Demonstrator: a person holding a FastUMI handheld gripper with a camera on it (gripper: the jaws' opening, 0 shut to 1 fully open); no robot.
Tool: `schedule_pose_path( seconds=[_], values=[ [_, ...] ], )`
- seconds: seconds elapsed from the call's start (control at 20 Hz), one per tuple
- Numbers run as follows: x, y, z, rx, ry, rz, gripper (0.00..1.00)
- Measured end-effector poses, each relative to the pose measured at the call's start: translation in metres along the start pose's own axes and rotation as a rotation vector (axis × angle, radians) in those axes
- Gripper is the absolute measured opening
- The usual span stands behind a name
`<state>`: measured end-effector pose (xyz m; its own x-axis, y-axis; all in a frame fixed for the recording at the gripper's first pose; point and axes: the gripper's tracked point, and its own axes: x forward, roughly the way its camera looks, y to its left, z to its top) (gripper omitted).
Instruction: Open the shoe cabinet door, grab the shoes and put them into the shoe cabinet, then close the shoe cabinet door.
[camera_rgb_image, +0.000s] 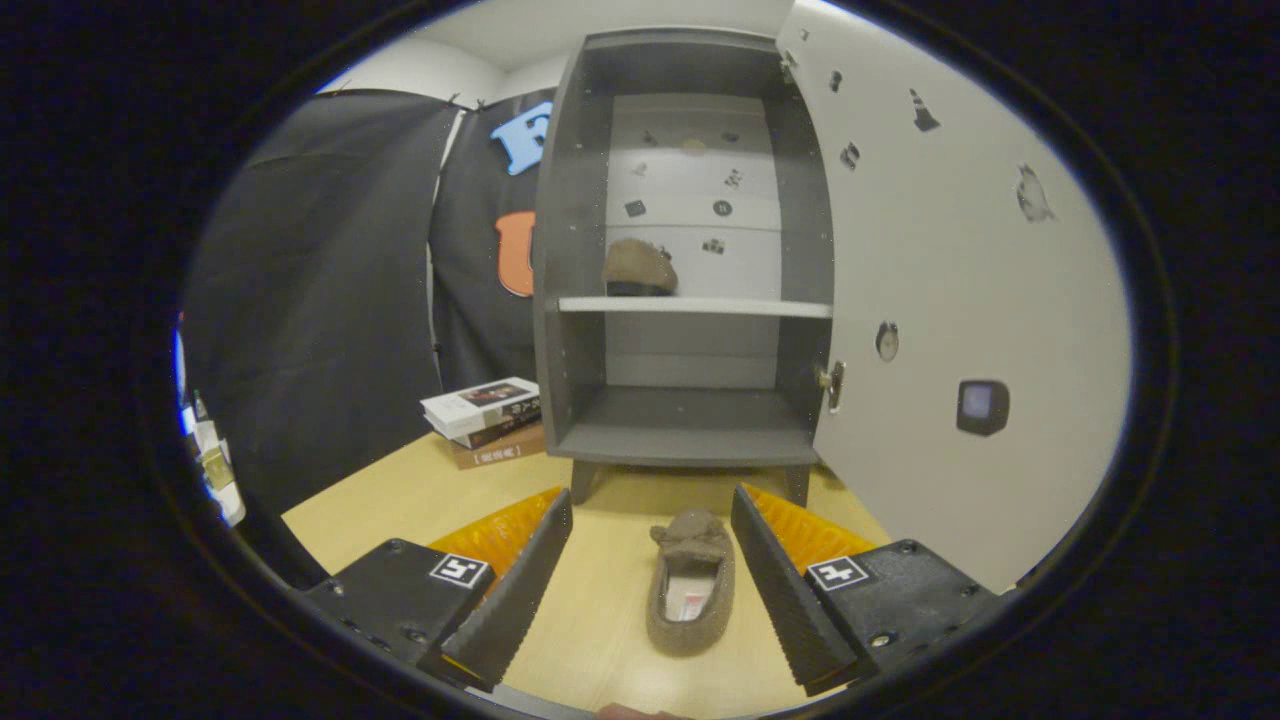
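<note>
I am holding the tongs (650, 570) spread wide apart over the desk (400, 500), gripping nothing, with the loose shoe (690, 585) lying between the two fingers, heel toward me and toe pointing at the shoe cabinet (685, 270) straight ahead. The cabinet door (960, 300) is standing open beyond the right finger, and the other shoe (638, 268) is already sitting on the shelf (695, 307) inside.

What I am worrying about is the grip. The shoe looks like a soft, fuzzy slipper with a floppy collar, so if I am closing on it too lightly, or too near the toe, it is likely folding or sagging out of the ribbed pads. It is also sitting closer to the right finger, so that finger may be touching first and shoving it sideways. Carrying it forward, I am risking a knock against the shelf edge or the door latch (832, 385).

The cabinet is a hard, matte grey box on short legs; the desk is smooth pale wood. Books (485, 420) are stacked beyond the left finger.
</note>
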<state>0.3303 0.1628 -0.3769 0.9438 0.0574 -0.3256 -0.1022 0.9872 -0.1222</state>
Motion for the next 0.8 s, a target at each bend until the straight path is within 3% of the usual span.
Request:
schedule_pose_path(
  seconds=[0.25, 0.55, 0.65, 0.7, 0.8],
  values=[
    [0.04, 0.002, -0.066, 0.015, 0.145, -0.047, 1.0],
    [0.071, 0.009, -0.103, 0.019, 0.241, -0.066, 0.95],
    [0.085, -0.004, -0.111, 0.003, 0.268, -0.129, 0.89],
    [0.09, -0.011, -0.117, -0.003, 0.298, -0.161, 0.79],
    [0.099, -0.004, -0.12, 0.023, 0.309, -0.106, 0.58]
  ],
)
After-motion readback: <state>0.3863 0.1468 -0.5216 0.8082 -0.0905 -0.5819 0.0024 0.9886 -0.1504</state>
